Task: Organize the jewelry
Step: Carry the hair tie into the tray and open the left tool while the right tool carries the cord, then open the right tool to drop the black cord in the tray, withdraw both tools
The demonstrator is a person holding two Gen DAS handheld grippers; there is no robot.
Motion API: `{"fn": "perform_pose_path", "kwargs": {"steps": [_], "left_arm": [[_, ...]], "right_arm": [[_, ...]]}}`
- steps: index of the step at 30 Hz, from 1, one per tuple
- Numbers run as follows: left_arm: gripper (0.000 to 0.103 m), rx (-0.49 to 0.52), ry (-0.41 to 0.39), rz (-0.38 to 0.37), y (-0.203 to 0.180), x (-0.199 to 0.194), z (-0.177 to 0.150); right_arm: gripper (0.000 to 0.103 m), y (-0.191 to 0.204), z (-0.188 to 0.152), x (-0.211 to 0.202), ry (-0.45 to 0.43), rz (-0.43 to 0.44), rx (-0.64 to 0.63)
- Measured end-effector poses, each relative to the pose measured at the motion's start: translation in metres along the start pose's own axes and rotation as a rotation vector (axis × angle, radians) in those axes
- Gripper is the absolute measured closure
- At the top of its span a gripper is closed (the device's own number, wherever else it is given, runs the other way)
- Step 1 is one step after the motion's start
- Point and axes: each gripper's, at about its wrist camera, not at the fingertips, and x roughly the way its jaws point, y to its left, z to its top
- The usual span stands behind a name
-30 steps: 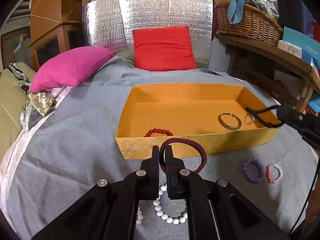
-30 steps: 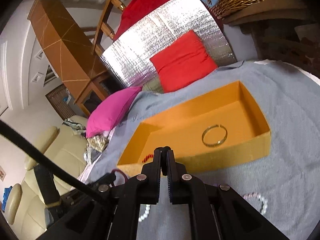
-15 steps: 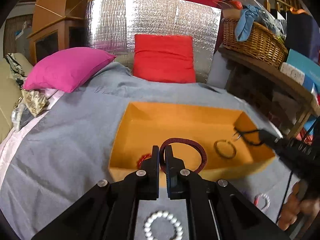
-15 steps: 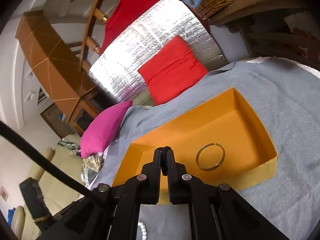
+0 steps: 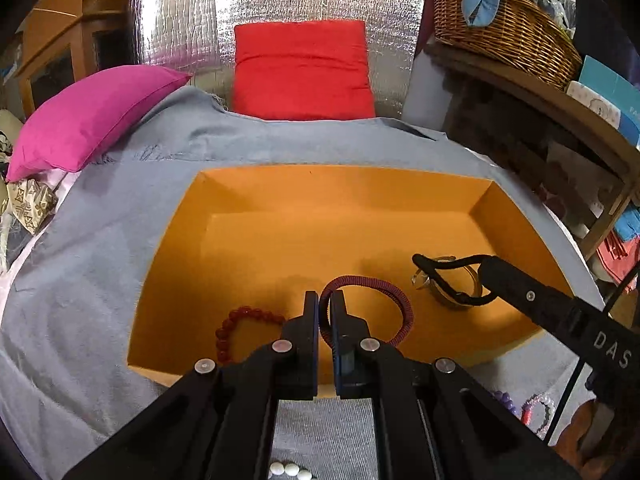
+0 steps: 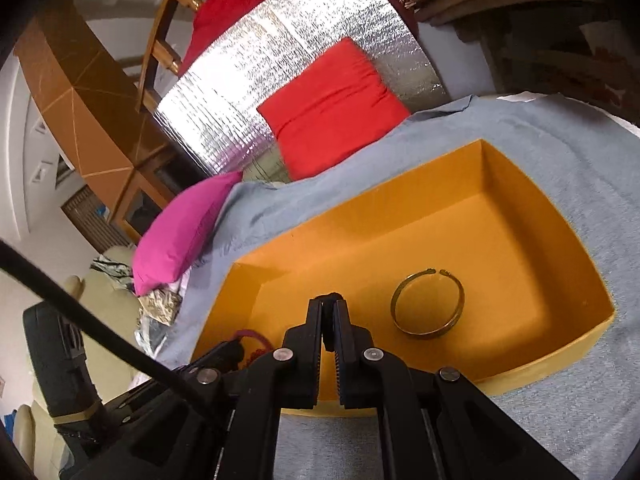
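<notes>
An open orange box (image 5: 304,192) lies on the grey cloth; it also shows in the right wrist view (image 6: 552,216). My left gripper (image 5: 325,304) is shut on a dark red woven bracelet (image 5: 394,300) and holds it over the box's near part. A red bead bracelet (image 5: 236,322) and a gold bangle (image 6: 428,304) lie inside the box. My right gripper (image 6: 329,308) is shut on a small dark item with a silver ring (image 5: 422,280), held over the box beside the bangle. In the left wrist view the right gripper (image 5: 424,264) reaches in from the right.
A white pearl bracelet (image 5: 288,470) and purple and pink bead bracelets (image 5: 536,408) lie on the cloth in front of the box. A pink pillow (image 5: 88,116), a red cushion (image 5: 300,68) and a wicker basket (image 5: 500,20) on a wooden shelf stand behind.
My left gripper carried the dark red bracelet forward from the cloth to over the box. My right gripper also moved in over the box, nearer the gold bangle.
</notes>
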Motion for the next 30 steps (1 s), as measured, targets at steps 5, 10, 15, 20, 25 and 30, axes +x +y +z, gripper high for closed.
{"fn": "perform_pose_path", "kwargs": {"steps": [5,10,15,20,25,30], "left_arm": [[0.097,0.021,0.009,0.008,-0.001,0.006,0.0],[0.068,0.033,0.008,0.037,0.002,0.003,-0.002],[0.05,0.069,-0.053,0.072,0.002,-0.022,-0.005],[0.044,0.059,-0.086,0.116,0.008,-0.045,-0.014],[0.038,0.063,-0.1,0.157,0.012,-0.067,-0.029],[0.031,0.08,-0.103,0.191,0.016,-0.083,-0.045]], "right_arm": [[0.093,0.001,-0.001,0.005,-0.004,-0.011,-0.012],[0.092,-0.01,0.004,0.002,0.001,-0.012,0.029],[0.083,-0.017,0.011,-0.019,-0.033,-0.002,0.044],[0.071,-0.02,0.013,-0.044,-0.042,-0.005,0.041],[0.071,-0.014,0.008,-0.072,-0.029,-0.038,-0.018],[0.07,-0.01,-0.005,-0.093,-0.018,-0.078,-0.084]]}}
